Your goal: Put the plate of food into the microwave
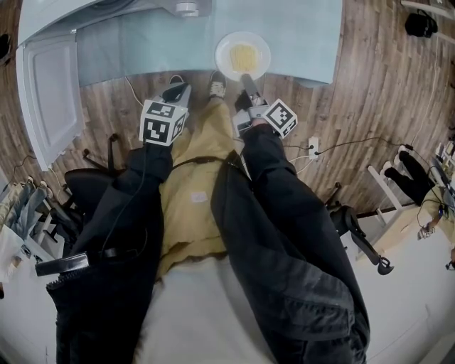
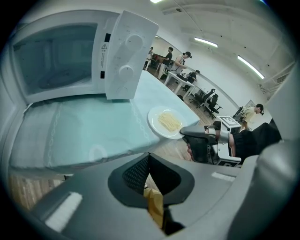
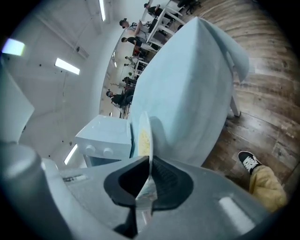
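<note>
In the head view the plate point(image 1: 243, 55) sits at the upper centre of the frame on the pale blue tabletop point(image 1: 298, 35), near its front edge, with a heap of yellow food point(image 1: 243, 54) in the middle; your right tool point(image 1: 245, 77) reaches up to the plate's near rim, while your left tool point(image 1: 179, 87) hangs to the left of it over the floor, apart from the plate. The microwave point(image 1: 106, 11) is at the upper left with its door point(image 1: 50, 99) swung wide open. In the left gripper view that tool's jaws stand together with nothing between them, only yellow trousers point(image 2: 153, 206) showing behind, and the plate lies right of centre with the right tool at its edge. In the right gripper view the jaws are clamped on the plate's rim, the plate seen edge-on running up from the jaws, the microwave beyond it at lower left. Treat the plate as stiff, smooth and probably breakable: a pinch on one thin edge gives little bite, so it will likely want to sag or slip away from you. The food looks loose and may slide if the plate tips. Keep it level, and consider steadying the opposite rim with the left tool before you carry it to the opening
</note>
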The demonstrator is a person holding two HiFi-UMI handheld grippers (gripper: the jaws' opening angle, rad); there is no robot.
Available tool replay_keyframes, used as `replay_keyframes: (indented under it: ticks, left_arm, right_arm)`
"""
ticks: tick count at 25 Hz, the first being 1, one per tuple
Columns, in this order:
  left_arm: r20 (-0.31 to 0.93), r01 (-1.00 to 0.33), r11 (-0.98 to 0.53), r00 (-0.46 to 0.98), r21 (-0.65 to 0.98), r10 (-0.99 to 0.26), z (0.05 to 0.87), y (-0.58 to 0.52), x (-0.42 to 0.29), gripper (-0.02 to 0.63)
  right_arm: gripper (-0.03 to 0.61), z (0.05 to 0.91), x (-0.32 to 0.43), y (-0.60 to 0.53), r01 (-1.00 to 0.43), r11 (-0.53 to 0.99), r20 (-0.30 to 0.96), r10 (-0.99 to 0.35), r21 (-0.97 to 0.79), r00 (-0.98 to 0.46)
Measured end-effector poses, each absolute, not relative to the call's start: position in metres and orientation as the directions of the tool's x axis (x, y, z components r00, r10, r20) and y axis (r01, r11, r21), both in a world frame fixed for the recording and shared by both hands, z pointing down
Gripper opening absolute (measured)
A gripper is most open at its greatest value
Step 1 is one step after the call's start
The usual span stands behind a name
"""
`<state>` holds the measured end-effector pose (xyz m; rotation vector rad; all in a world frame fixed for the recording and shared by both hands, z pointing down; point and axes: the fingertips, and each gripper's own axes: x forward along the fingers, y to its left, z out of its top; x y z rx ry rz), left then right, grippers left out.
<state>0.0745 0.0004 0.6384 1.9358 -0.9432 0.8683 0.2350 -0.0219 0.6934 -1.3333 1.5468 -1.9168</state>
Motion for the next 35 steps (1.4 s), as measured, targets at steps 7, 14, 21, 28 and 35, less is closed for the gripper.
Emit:
replay_keyframes:
  ticks: [7,14,21,28,35]
  left_arm:
    - [0.822,-0.853,-0.388,0.477,0.349,-0.31,0.641,0.007,0.06,-0.003]
    - [0.82,-0.87,-0.341,0.465,0.355,-0.334,0.639,0.012,0.042,-0.003]
    - [0.819,-0.893,-0.275,0.441,0.357,-0.368,0.637,0.018,0.003,-0.003]
    - [0.816,-0.913,-0.204,0.408,0.354,-0.409,0.636,0.019,-0.042,-0.003]
    - [0.809,-0.923,-0.116,0.379,0.367,-0.45,0.632,0.023,-0.088,-0.003]
  right_arm:
    - [0.008,0.687,0.239,-0.024,-0.258,-0.302,0.395,-0.762,-0.918,-0.514]
    - [0.008,0.677,0.218,-0.026,-0.235,-0.245,0.338,-0.744,-0.941,-0.576]
    - [0.008,0.67,0.159,-0.028,-0.244,-0.191,0.308,-0.673,-0.951,-0.673]
    - [0.008,0.658,0.097,-0.035,-0.244,-0.127,0.271,-0.587,-0.961,-0.763]
    - [0.008,0.651,0.041,-0.04,-0.241,-0.095,0.255,-0.512,-0.966,-0.82]
